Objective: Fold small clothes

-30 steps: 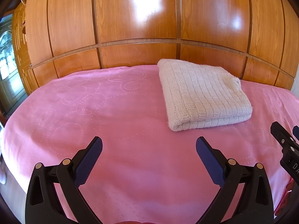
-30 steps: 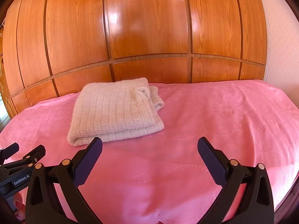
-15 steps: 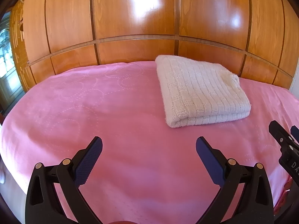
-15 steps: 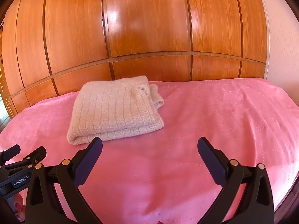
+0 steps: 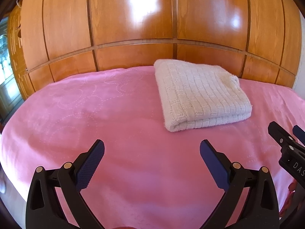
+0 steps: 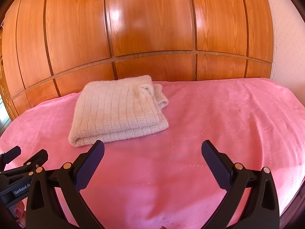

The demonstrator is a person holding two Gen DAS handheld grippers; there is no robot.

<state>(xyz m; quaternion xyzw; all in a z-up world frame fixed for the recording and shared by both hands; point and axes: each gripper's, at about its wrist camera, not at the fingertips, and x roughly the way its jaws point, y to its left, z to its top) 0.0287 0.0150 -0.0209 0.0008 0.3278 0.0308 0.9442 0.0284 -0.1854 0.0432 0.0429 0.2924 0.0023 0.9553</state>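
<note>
Both released grippers (image 5: 152, 148) (image 6: 153, 148) have backed from the folded sweater's (image 5: 200, 95) near edge.

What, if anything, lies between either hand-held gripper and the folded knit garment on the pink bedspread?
Nothing visible. Only bare pink bedspread separates the open left hand-held gripper from the folded cream knit garment. The open right hand-held gripper has the same unobstructed path, its left fingertip almost at the garment's near fold.

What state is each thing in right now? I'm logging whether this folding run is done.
cream knit garment: folded into a neat stack, lying on the bed, untouched.
pink bedspread: spread flat, smooth.
left gripper: open, empty, short of the garment.
right gripper: open, empty, just short of the garment.
wooden wardrobe doors: closed.
</note>
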